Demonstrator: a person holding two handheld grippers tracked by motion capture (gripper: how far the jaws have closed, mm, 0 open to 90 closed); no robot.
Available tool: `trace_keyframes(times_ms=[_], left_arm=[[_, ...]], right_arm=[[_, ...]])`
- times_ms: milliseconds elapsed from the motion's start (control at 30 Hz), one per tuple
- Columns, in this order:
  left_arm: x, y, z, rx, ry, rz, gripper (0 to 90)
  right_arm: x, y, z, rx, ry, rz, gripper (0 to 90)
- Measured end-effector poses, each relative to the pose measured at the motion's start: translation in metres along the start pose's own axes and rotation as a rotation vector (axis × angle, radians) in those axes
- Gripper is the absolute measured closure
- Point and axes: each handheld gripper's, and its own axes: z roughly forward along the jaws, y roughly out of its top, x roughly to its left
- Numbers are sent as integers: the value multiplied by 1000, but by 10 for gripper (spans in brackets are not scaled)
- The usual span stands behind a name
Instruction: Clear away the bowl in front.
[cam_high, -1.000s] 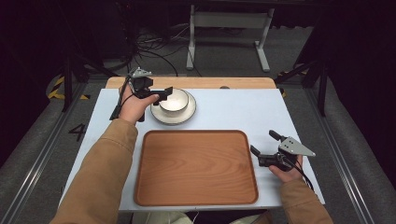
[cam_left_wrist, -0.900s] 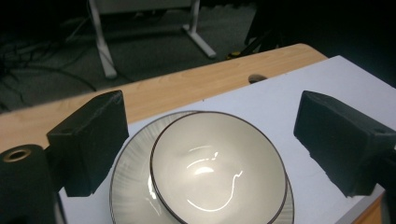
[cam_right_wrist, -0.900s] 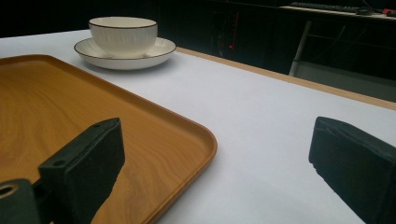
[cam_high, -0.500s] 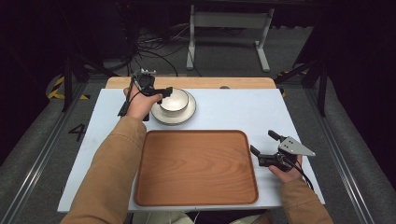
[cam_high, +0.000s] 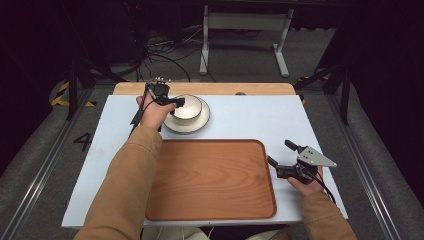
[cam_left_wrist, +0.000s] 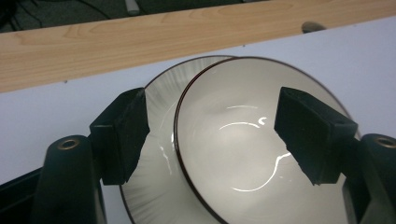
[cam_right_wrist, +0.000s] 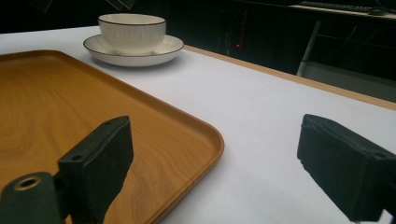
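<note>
A cream bowl (cam_high: 189, 109) with a dark rim stands on a matching saucer (cam_high: 199, 126) at the far side of the white table. My left gripper (cam_high: 173, 103) reaches it from the left and straddles the near rim. In the left gripper view (cam_left_wrist: 215, 123), one jaw is over the saucer (cam_left_wrist: 161, 116) and the other is inside the bowl (cam_left_wrist: 243, 154). Its jaws have just been closing, with gaps still beside the rim. My right gripper (cam_high: 278, 153) hovers at the wooden tray's (cam_high: 210, 180) right edge. Its jaws (cam_right_wrist: 219, 154) have just been closing and stand apart, nothing between them.
A bare wooden strip (cam_high: 225, 88) runs along the table's far edge behind the saucer. White table surface (cam_high: 260, 117) lies between the bowl and the tray (cam_right_wrist: 46, 102). Beyond the table are a dark floor with cables and a metal stand (cam_high: 245, 30).
My left gripper has come down and a little right onto the bowl's rim, and its jaws have narrowed. The right hand has stayed where it was.
</note>
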Motion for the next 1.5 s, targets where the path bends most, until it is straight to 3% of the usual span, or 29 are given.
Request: trace_keyframes(times_ms=[100, 133, 300, 367, 467, 600, 700, 767, 867, 900, 933, 967, 1067, 1167, 1267, 1500], left_arm=[[5, -2, 5, 22, 18, -1, 320], [8, -3, 9, 34, -6, -12, 323], [7, -7, 15, 66, -5, 4, 338], [5, -9, 21, 77, -17, -13, 348], [5, -11, 25, 70, -32, -19, 295], [4, -14, 30, 124, -41, -85, 351], [4, -14, 32, 119, -54, -82, 359], [4, -15, 33, 165, -48, -110, 385], [5, -14, 33, 185, -47, -122, 433], [8, -13, 33, 212, -66, -151, 449], [8, -13, 33, 212, -66, -151, 448], [11, -13, 34, 257, -94, -219, 449], [12, -13, 33, 282, -70, -227, 483], [13, -12, 32, 305, -87, -268, 567], [12, -12, 32, 319, -58, -261, 638], [10, -15, 33, 333, -51, -307, 673]], right_arm=[[1, 0, 1, 6, 8, -15, 156], [2, 1, 1, 13, 11, -26, 162], [1, 1, 2, 22, 17, -26, 175], [2, 1, 2, 26, 18, -33, 175], [2, 1, 3, 27, 20, -29, 175], [2, 1, 3, 30, 19, -27, 172], [2, 1, 3, 30, 19, -26, 167], [2, 1, 3, 33, 23, -34, 169], [2, 1, 3, 36, 27, -39, 170], [2, 1, 3, 36, 27, -39, 169], [2, 1, 3, 36, 27, -39, 169], [2, 1, 3, 37, 29, -39, 169], [2, 1, 4, 38, 29, -40, 169], [2, 2, 4, 40, 32, -42, 166], [2, 2, 4, 40, 32, -41, 162], [3, 2, 4, 48, 33, -45, 151]])
